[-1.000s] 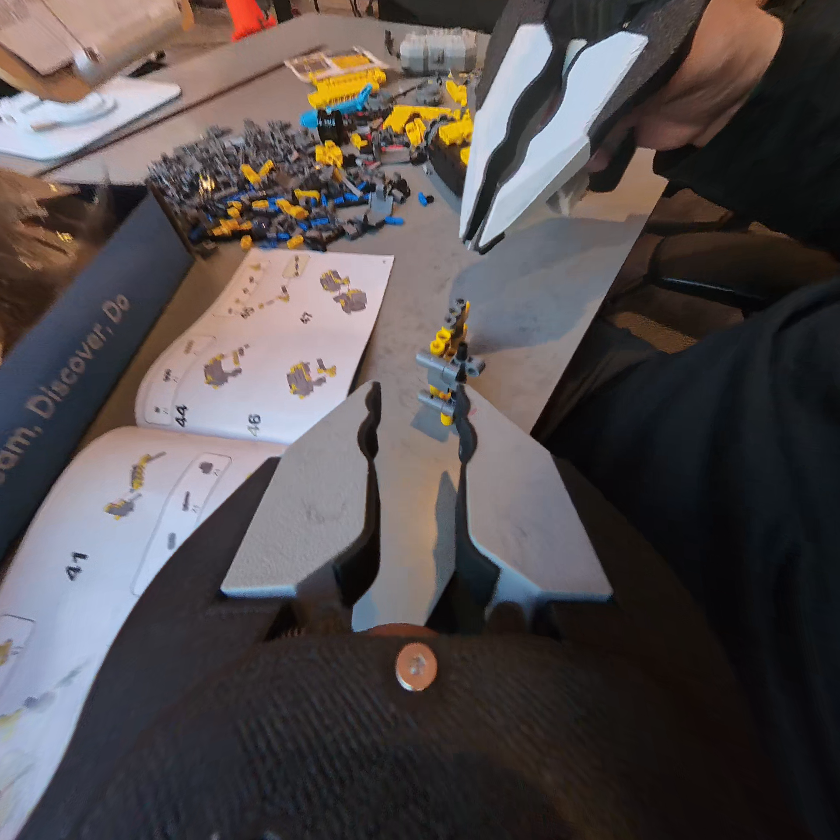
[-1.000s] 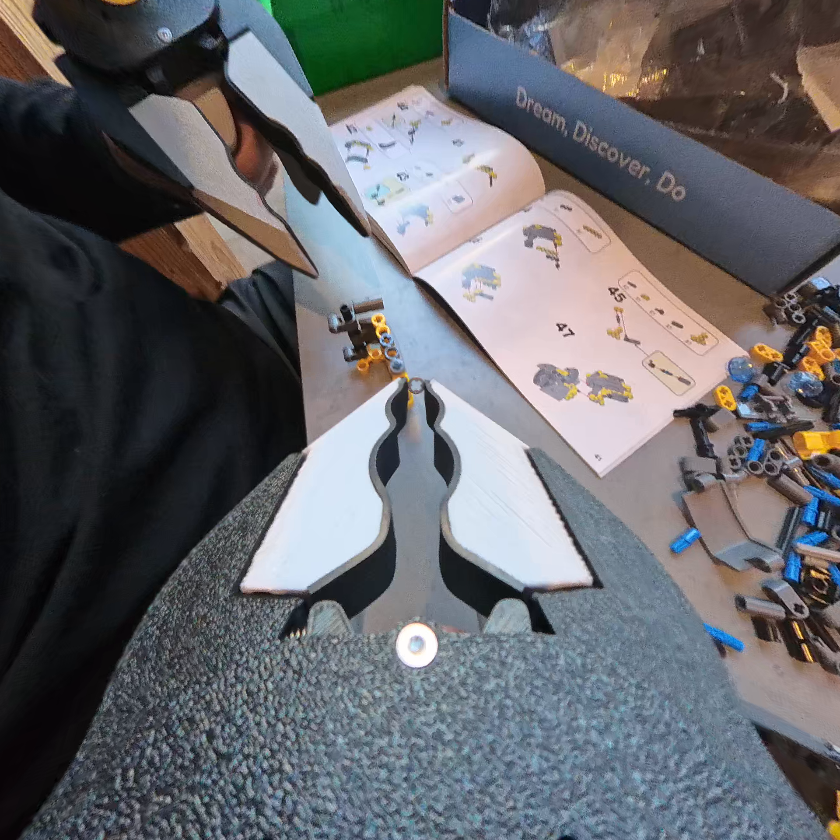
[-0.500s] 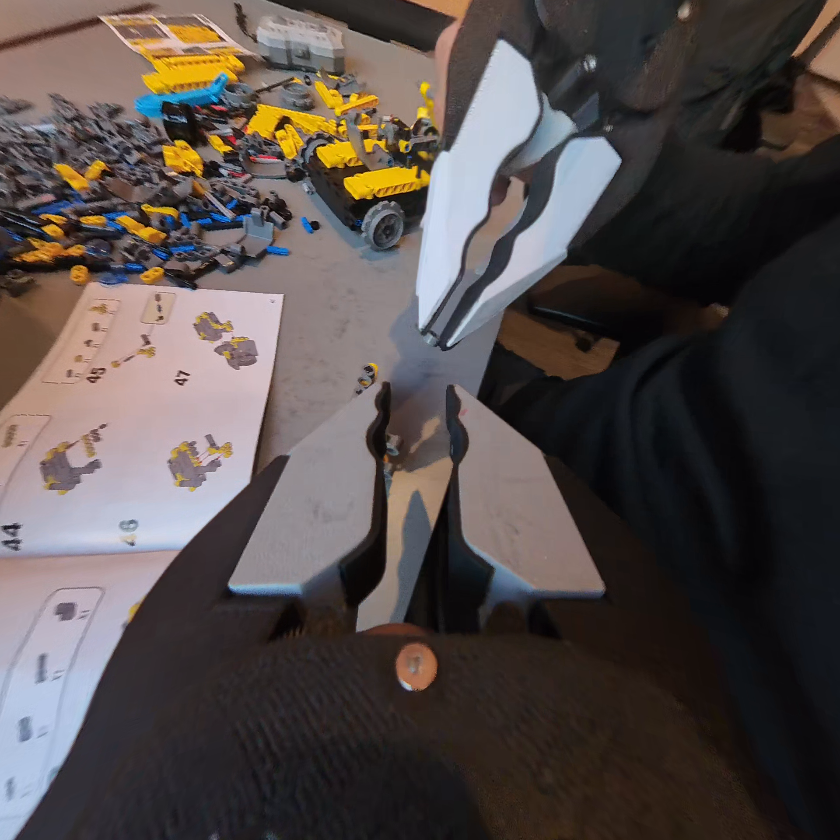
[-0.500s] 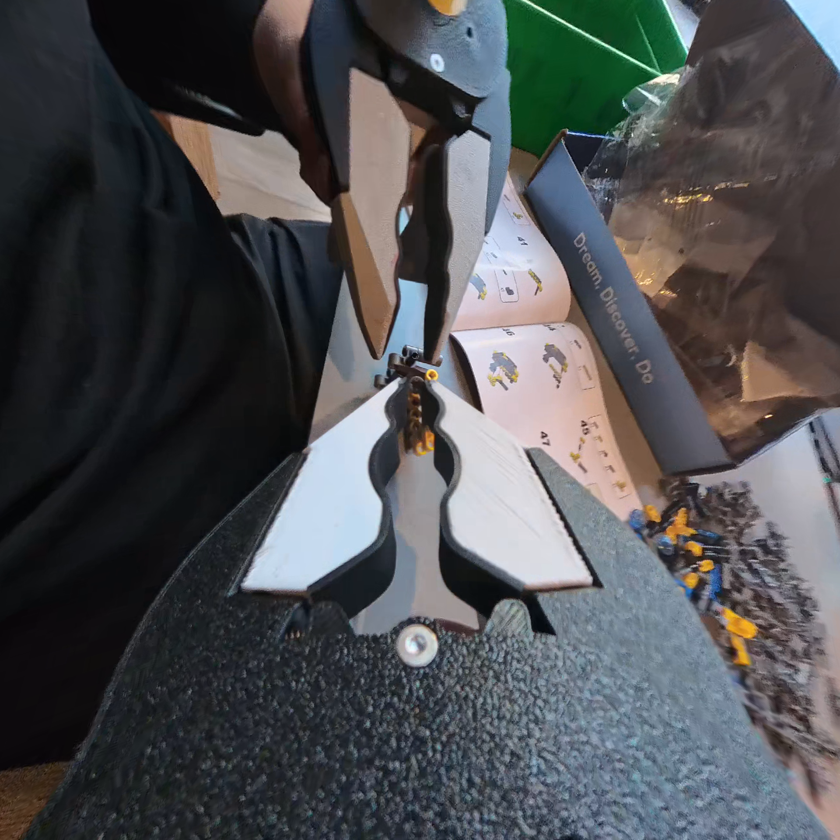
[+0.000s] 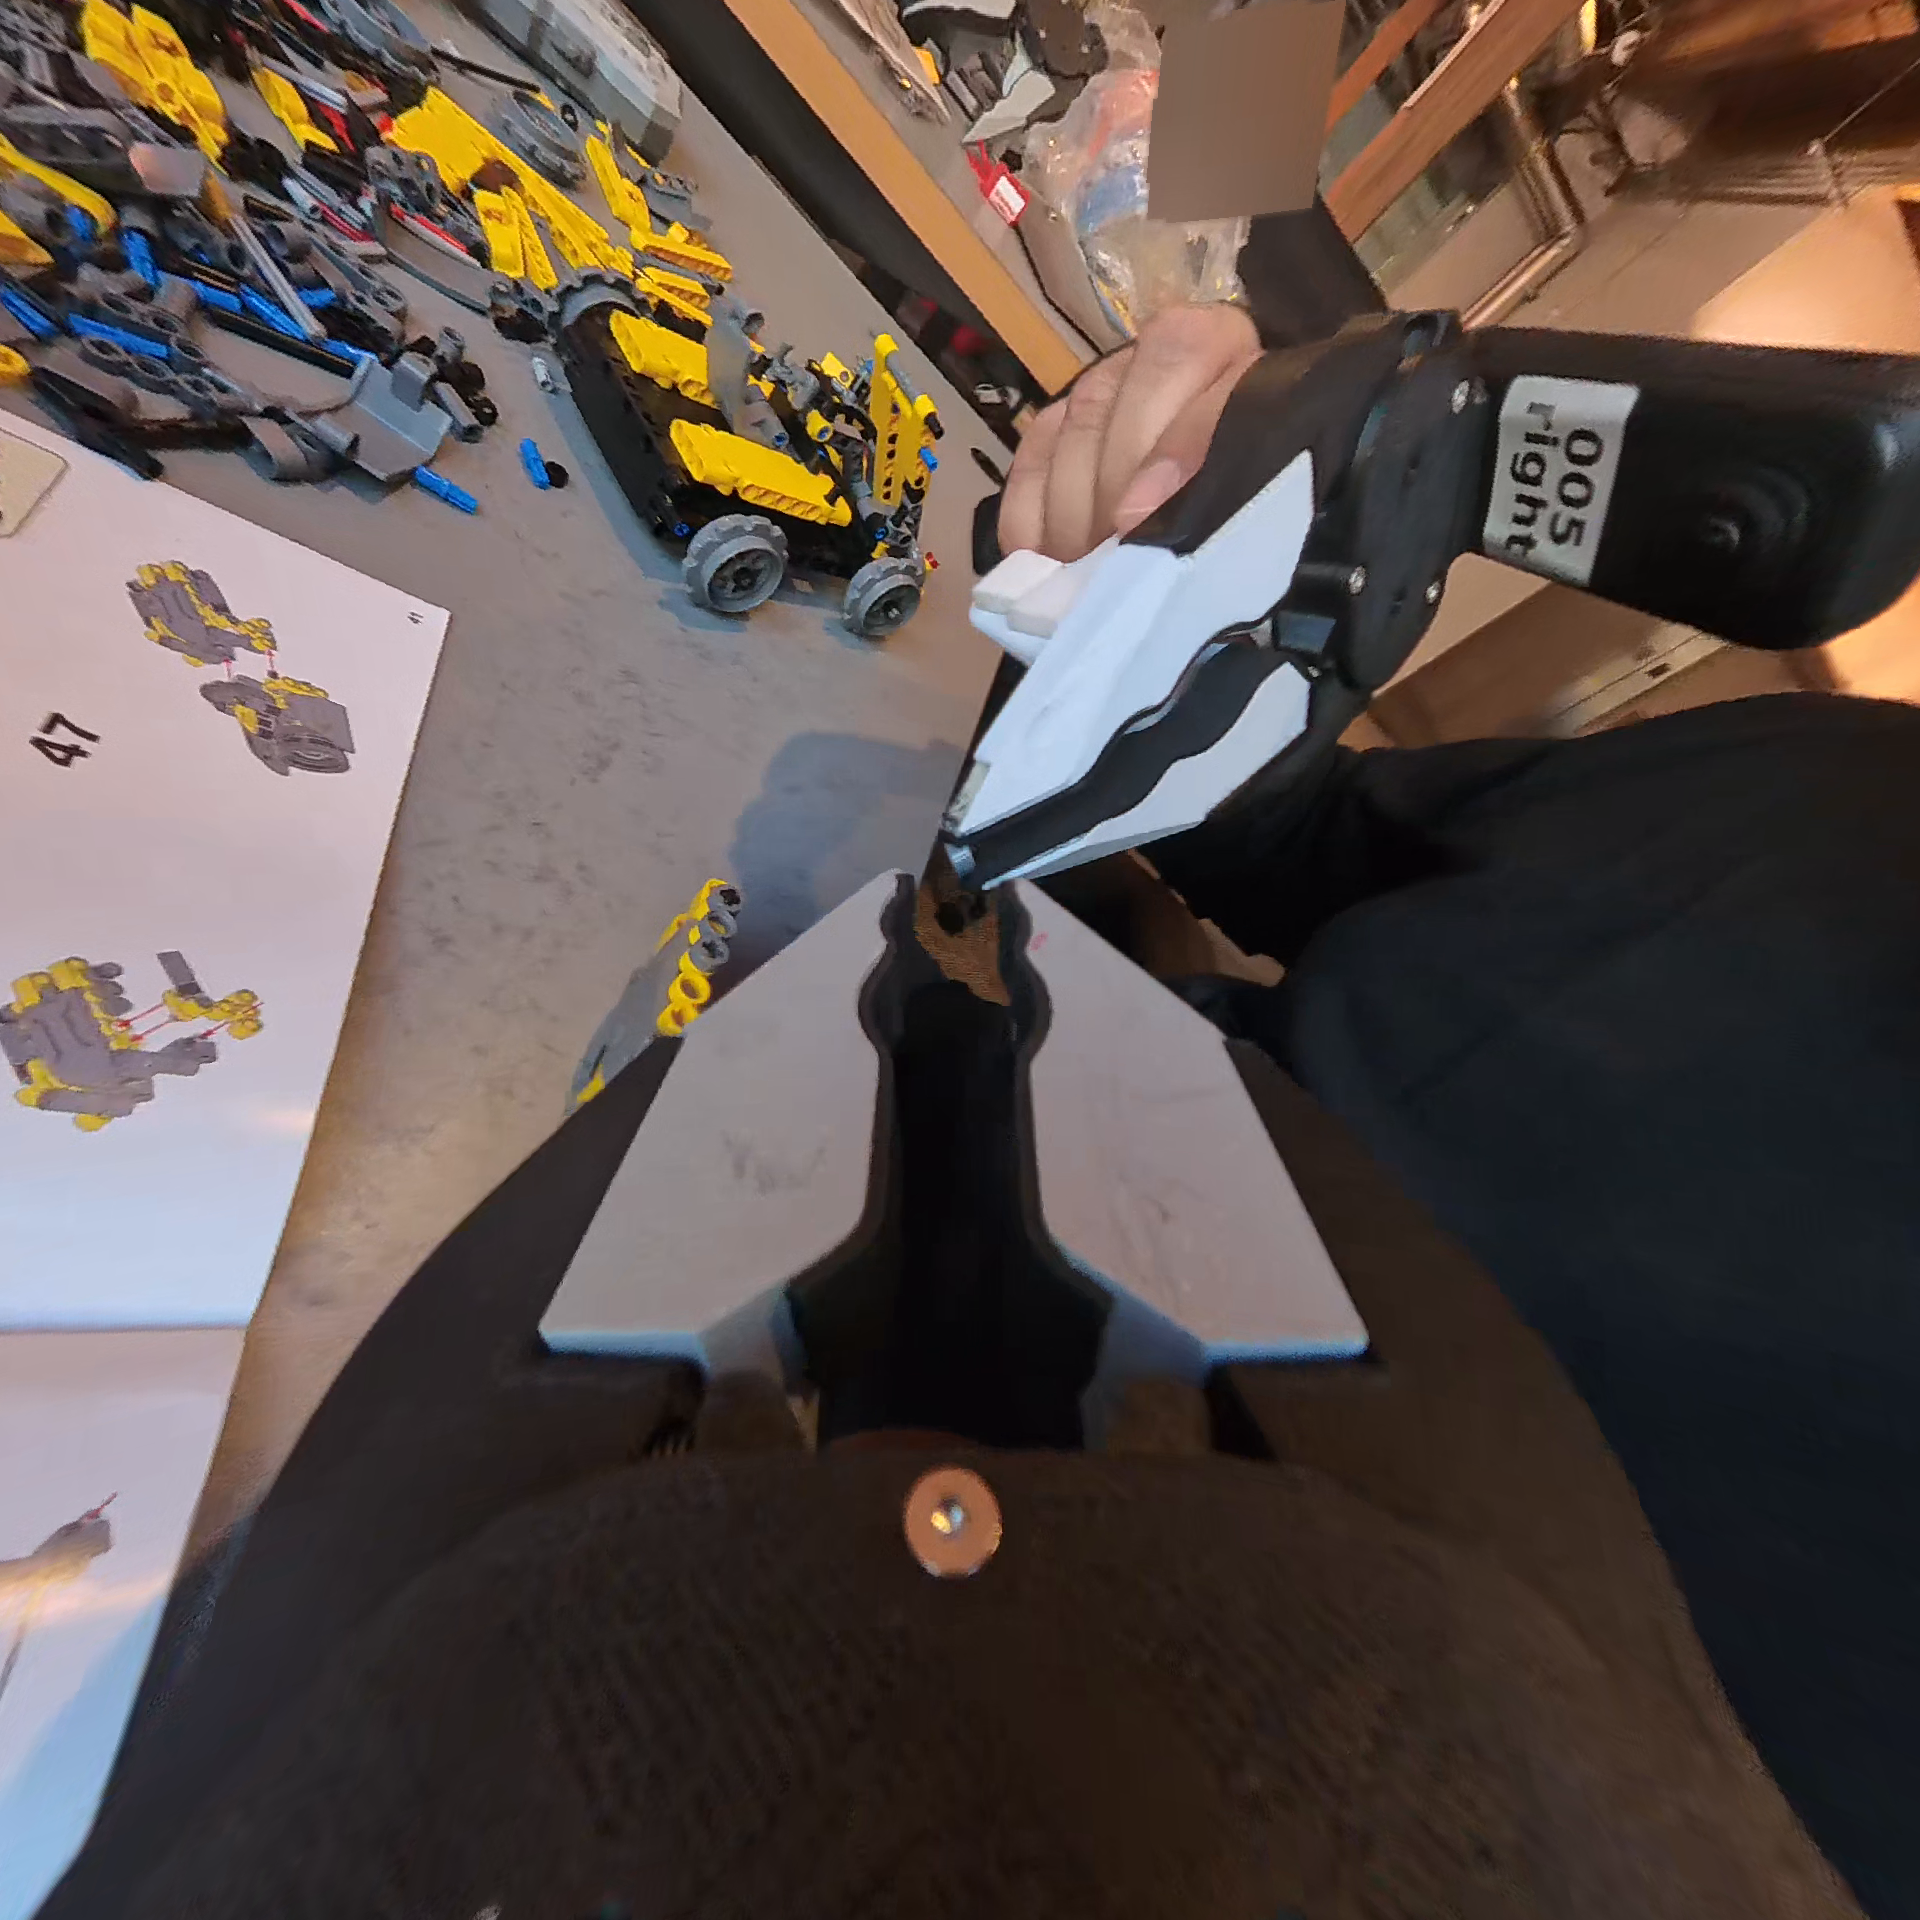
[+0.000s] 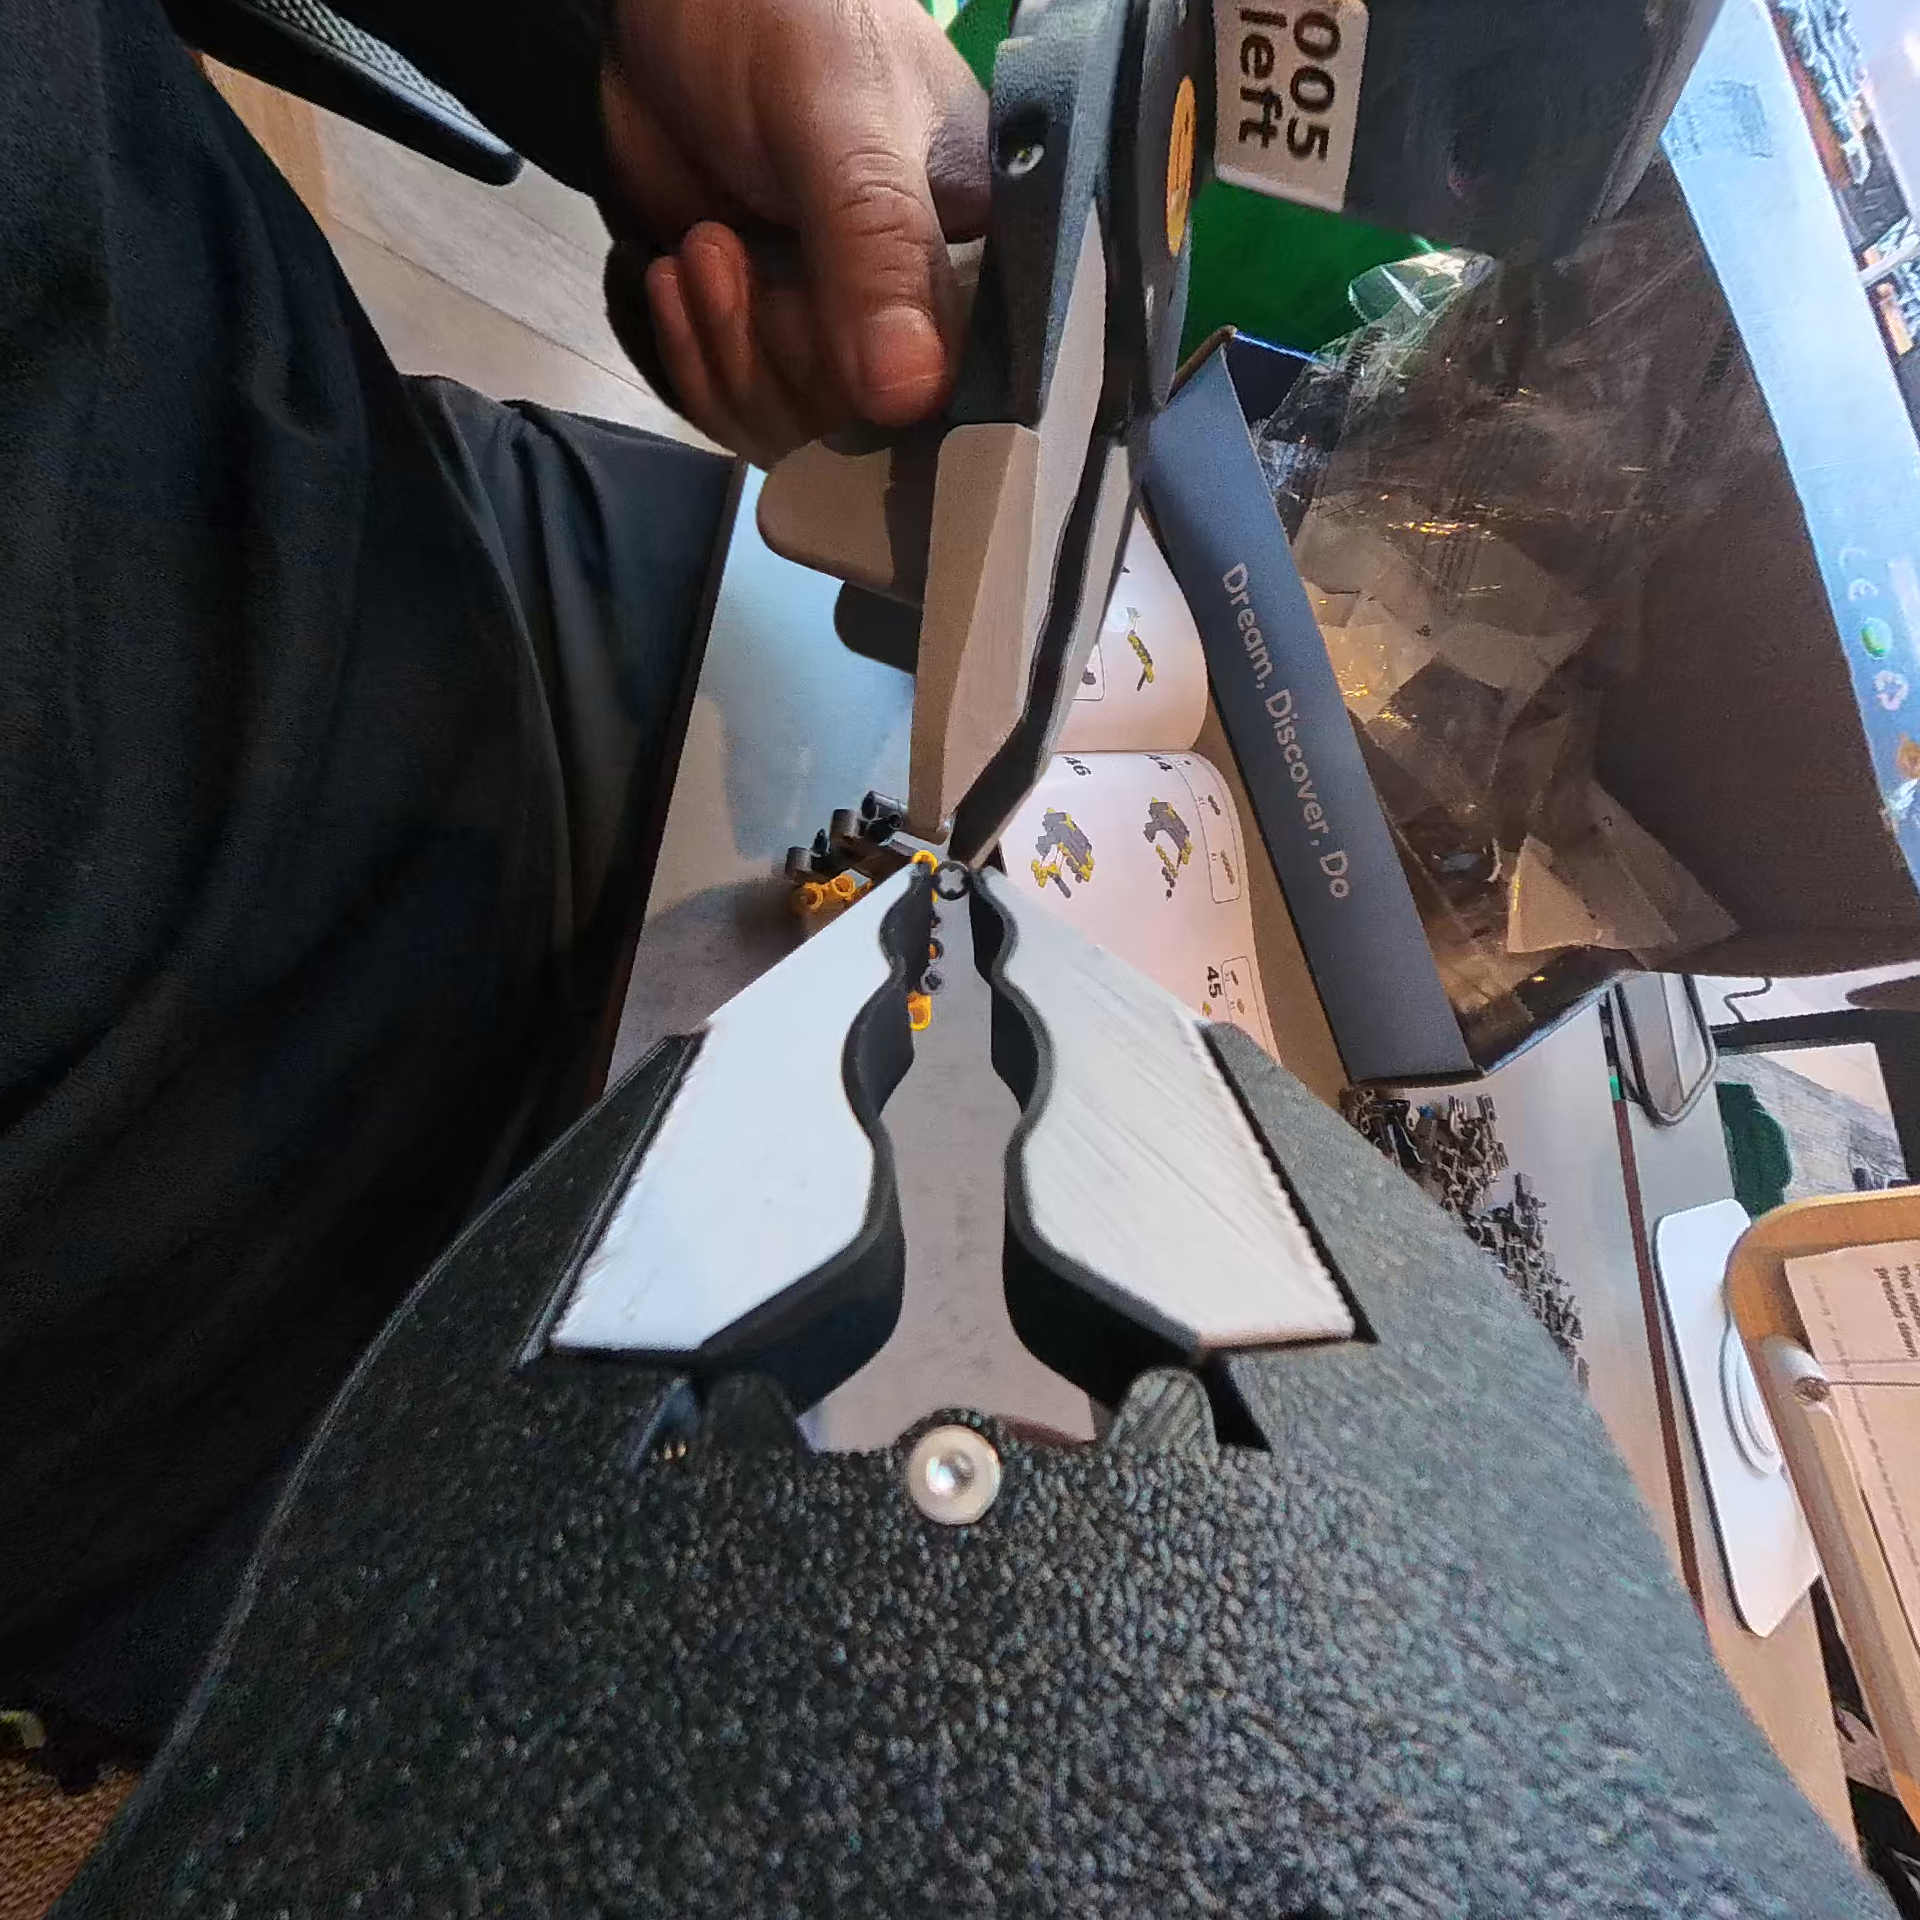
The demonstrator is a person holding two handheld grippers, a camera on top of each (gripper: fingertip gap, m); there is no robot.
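Observation:
My right gripper [image 6: 951, 875] is shut on a small grey round connector piece [image 6: 951, 883] pinched at its fingertips. It also shows in the left wrist view [image 5: 964, 860], coming in from the right over the table edge. My left gripper [image 5: 956, 896] has its jaws a narrow gap apart, with the right gripper's tip and the small piece right at that gap. In the right wrist view it [image 6: 954, 831] points down from above, tip to tip with mine. A small grey and yellow assembly [image 5: 675, 987] lies on the table just left of both tips, also in the right wrist view [image 6: 842, 847].
An open instruction booklet [image 5: 187, 831] lies on the left of the grey table [image 5: 582, 748]. A yellow and black wheeled model [image 5: 769, 468] and a heap of loose parts [image 5: 208, 260] sit farther back. A dark blue box [image 6: 1288, 727] holds plastic bags. The person's black sleeves flank both grippers. The grippers are tip to tip, or close to it.
Both grippers have come together at the table's near edge until their tips meet. The left gripper's jaws have narrowed. The small assembly stays on the table, now left of the left gripper.

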